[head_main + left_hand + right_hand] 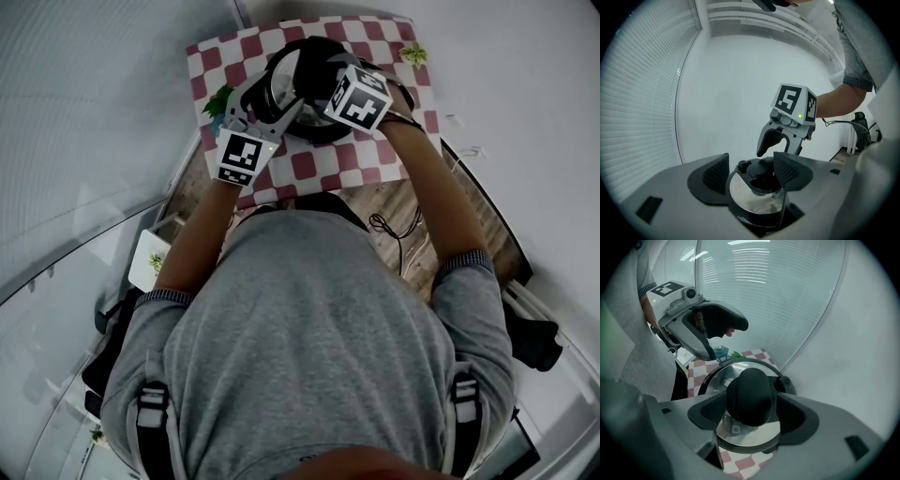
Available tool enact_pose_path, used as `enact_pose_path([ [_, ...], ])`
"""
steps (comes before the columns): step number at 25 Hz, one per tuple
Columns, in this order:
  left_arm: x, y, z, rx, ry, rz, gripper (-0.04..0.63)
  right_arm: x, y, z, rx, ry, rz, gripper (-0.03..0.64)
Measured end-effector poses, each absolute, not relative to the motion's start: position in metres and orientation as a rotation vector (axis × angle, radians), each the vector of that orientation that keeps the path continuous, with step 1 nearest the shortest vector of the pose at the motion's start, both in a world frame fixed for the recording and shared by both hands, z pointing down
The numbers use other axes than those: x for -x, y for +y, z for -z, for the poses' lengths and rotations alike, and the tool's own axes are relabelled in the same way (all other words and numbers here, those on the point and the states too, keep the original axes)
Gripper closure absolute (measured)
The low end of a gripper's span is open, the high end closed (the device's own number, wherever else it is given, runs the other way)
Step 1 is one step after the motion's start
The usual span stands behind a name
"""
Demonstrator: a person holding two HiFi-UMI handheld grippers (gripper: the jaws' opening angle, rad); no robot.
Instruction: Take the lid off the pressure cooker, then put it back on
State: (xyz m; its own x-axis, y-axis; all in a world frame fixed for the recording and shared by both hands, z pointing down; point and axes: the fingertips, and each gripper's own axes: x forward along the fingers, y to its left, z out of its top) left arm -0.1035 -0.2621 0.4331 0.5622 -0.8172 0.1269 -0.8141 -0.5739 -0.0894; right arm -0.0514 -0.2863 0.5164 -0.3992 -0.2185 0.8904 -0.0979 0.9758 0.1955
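Lid removal, approach stage. The pressure cooker (314, 131) stands on a red-and-white checked cloth (300, 171) on the table (375, 202), with its shiny lid (723, 376) seated on the pot.

The right hand-held gripper (752, 417) points steeply down over the lid. Its jaws stand wide, one on each side of the black knob (750, 394) and close to it, with no firm squeeze visible. A small vent valve (784, 381) sits just beside the knob. The left hand-held gripper (751, 174) lies nearly level at the cooker's near-left side, jaws apart around the lid's edge and holding nothing.

Likely hazards:
- **Slipping knob:** the knob is rounded and smooth. A grip that closes off-centre or too lightly could slide off as the lift begins, dropping the lid back onto the rim.
- **Unsteadied pot:** nothing braces the pot. If the lid binds or needs a twist, the whole cooker may turn or drag, and the cloth could bunch under it.
- **Nearby valve:** a jaw that drifts sideways could knock it.
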Motion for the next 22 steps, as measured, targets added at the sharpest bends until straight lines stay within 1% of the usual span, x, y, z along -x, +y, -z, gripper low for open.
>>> enact_pose_path([
  [9, 0.103, -0.270, -0.435, 2.761, 1.434, 0.248, 0.272, 0.049, -0.290, -0.533, -0.145, -1.903, 0.118, 0.270],
  [12, 0.104, -0.272, -0.436, 2.763, 1.440, 0.252, 0.272, 0.051, -0.289, -0.537, -0.111, -1.878, 0.111, 0.304],
  [15, 0.104, -0.274, -0.437, 2.765, 1.443, 0.254, 0.271, 0.051, -0.290, -0.538, -0.091, -1.865, 0.095, 0.321],
  [22, 0.108, -0.276, -0.438, 2.759, 1.454, 0.261, 0.272, 0.051, -0.290, -0.538, -0.094, -1.845, 0.087, 0.327],
])
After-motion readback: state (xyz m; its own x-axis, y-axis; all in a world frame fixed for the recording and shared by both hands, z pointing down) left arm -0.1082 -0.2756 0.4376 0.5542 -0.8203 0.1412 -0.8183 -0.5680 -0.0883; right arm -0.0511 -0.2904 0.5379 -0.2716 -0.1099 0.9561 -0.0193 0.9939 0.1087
